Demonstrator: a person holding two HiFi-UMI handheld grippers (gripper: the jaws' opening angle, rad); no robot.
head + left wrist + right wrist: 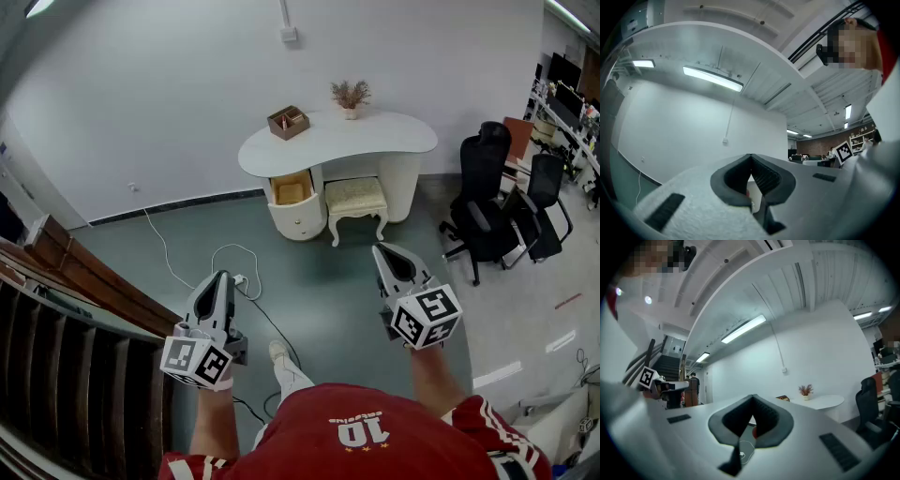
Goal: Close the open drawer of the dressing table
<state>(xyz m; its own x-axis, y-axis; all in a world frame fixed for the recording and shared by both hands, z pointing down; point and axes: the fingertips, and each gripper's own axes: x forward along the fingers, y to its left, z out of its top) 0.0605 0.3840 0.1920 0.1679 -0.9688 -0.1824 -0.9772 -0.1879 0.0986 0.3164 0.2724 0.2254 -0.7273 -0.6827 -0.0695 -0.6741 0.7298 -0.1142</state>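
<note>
Red shirt (pixel 356 436) of the person fills the bottom edge of the head view. Both grippers are held out above it, well apart from the furniture.

Left gripper (pixel 221 277), lower left: jaws closed tip to tip, nothing between them. Right gripper (pixel 379 249), right of centre: jaws likewise pressed together, empty.

Open drawer (pixel 291 189), upper centre: top drawer of the pedestal under the left end of the dressing table (pixel 375 141). It is pulled out toward the camera, with pale wood showing inside.

Cushioned stool (pixel 355 197) stands just right of the drawer, partly under the tabletop. On the tabletop, a wooden box (pixel 288 122) sits at the left and a vase of dried flowers (pixel 350 97) at the back by the wall.

White cable (pixel 228 249) loops on the grey floor between the table and the left gripper. Black office chairs (pixel 487 202) stand at right. Wooden stair rail (pixel 84 277) runs along the lower left.
</note>
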